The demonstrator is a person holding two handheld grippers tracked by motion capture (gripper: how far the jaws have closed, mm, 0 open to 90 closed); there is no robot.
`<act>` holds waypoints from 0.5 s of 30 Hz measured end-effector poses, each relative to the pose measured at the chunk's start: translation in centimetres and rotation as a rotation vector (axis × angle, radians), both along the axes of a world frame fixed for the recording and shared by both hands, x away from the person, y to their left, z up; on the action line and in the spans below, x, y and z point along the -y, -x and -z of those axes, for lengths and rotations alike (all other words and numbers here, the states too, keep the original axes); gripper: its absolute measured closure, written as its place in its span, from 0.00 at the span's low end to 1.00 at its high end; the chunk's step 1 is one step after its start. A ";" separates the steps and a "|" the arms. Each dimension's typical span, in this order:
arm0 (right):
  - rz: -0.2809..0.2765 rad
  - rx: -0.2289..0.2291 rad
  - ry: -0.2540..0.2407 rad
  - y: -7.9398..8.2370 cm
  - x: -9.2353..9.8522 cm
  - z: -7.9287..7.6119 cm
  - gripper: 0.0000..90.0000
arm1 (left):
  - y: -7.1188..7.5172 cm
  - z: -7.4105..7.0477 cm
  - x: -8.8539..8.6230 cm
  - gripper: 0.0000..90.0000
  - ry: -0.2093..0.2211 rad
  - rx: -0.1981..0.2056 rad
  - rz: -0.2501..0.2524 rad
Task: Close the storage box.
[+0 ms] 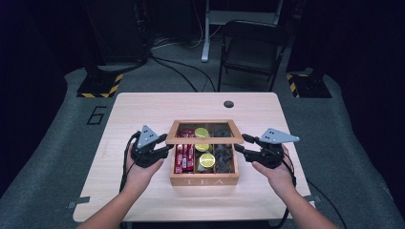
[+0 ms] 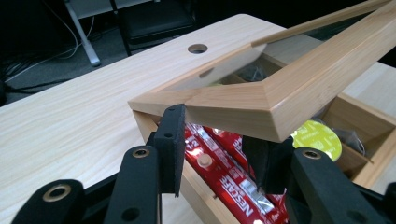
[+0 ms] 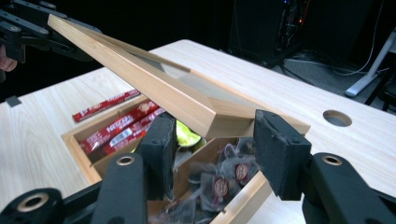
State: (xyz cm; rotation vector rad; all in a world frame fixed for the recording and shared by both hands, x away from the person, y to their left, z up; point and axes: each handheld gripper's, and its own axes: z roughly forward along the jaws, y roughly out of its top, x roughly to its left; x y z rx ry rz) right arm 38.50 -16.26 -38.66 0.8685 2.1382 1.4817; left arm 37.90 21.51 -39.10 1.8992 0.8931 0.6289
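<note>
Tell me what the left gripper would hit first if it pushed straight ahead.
Likely the lid: the left gripper has its jaws astride the lid's corner, above the red sachets.

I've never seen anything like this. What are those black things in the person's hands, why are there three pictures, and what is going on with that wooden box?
Those are hand-held grippers: black two-jaw tools that a person squeezes. The left gripper and right gripper show together in the high view, taken by a camera above the table. The other two pictures come from small cameras riding on each gripper, looking along its own jaws.

On the table stands a wooden tea box with compartments: red stick packets, yellow-green round pods and dark tea bags.

Its glass-paned lid is tilted up, partly open. Each gripper has a front corner of the lid between its jaws, one on each side, so the two seem to carry it together; whether the pads press on the wood is hard to tell.
</note>
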 end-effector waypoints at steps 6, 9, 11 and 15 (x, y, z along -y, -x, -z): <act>-0.006 -0.007 0.007 0.4 0.1 0.8 0.55 | 1.1 0.6 -0.2 0.66 0.010 -0.013 0.021; -0.005 -0.015 0.004 0.7 0.1 1.4 0.55 | 1.5 1.1 -0.2 0.65 0.021 -0.021 0.024; -0.006 -0.021 0.001 0.9 0.2 1.9 0.55 | 1.8 1.6 -0.3 0.65 0.034 -0.028 0.028; -0.006 -0.029 0.015 1.4 0.2 2.8 0.55 | 2.3 2.6 -0.4 0.64 0.034 -0.039 0.033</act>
